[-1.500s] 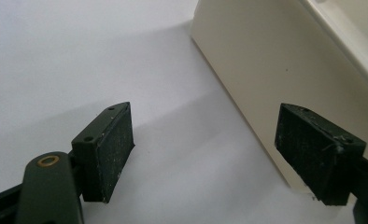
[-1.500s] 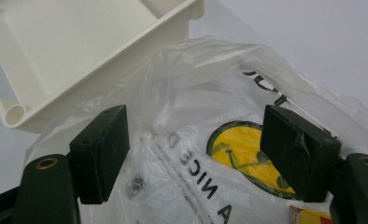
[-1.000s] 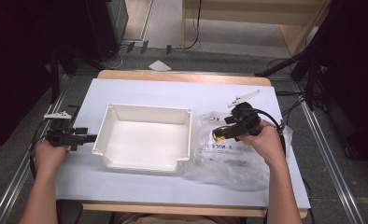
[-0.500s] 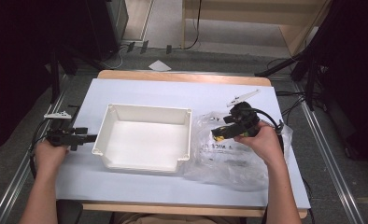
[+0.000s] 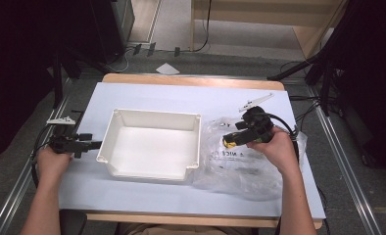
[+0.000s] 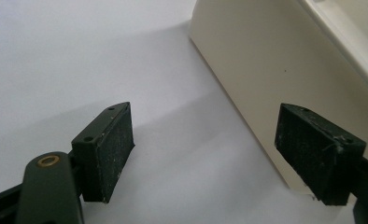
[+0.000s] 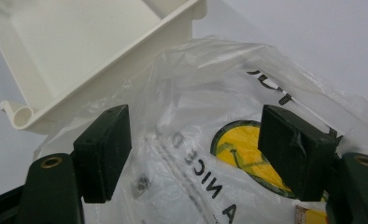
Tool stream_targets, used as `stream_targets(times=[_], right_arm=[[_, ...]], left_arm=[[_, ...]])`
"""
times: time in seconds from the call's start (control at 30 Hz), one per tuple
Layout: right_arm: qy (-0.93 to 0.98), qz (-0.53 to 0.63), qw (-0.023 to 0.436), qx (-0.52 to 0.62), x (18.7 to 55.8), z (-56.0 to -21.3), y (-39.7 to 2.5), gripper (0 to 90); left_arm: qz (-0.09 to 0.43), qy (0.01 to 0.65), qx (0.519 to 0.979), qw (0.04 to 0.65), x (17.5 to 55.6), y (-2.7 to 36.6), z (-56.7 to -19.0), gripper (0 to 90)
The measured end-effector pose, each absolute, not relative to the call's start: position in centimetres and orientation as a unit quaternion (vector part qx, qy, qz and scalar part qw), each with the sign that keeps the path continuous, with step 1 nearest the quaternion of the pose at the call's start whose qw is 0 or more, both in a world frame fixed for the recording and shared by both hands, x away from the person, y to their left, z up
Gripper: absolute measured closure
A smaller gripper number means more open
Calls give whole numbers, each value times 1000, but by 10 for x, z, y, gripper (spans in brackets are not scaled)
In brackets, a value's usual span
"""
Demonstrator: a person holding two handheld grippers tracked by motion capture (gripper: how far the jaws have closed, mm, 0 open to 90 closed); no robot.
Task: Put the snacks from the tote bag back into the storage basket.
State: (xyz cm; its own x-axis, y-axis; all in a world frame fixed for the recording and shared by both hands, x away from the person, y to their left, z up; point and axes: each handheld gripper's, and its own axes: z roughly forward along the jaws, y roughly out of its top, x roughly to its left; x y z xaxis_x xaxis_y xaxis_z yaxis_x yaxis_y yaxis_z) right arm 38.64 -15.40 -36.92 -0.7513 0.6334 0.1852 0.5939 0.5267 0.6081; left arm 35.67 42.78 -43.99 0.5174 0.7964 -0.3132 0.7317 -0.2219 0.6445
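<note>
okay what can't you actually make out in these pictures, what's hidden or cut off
- Plastic bag print: right gripper view, the open jaws cover part of the lettering and yellow logo.
- Bag contents: high view, too small and crinkled to tell.
- White tray: left gripper view, cut off by the frame edge, with its inside hidden behind its wall.

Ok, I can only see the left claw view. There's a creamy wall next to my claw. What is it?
Observer: The outer side of a white tray on the table; the left claw sits open beside it.
Operator: Anything inside it?
Observer: No, its inside looks bare from above.
Operator: Where's my other claw?
Observer: The right claw is on the tray's other side, open above a clear plastic bag.
Operator: Is something on the bag?
Observer: Yes, a yellow round mark and black letters.
</note>
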Motion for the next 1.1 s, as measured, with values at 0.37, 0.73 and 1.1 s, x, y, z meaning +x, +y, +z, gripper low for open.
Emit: stream_targets(times=[0.37, 0.73, 1.1], right_arm=[[876, 329, 37, 351, 383, -363, -159, 269], [871, 330, 50, 360, 379, -351, -172, 272], [867, 327, 59, 371, 377, -346, -185, 281]], left_arm=[[42, 489, 781, 386, 357, 428, -440, 208], [43, 488, 782, 385, 356, 429, -439, 208], [43, 488, 782, 386, 356, 429, -439, 208]])
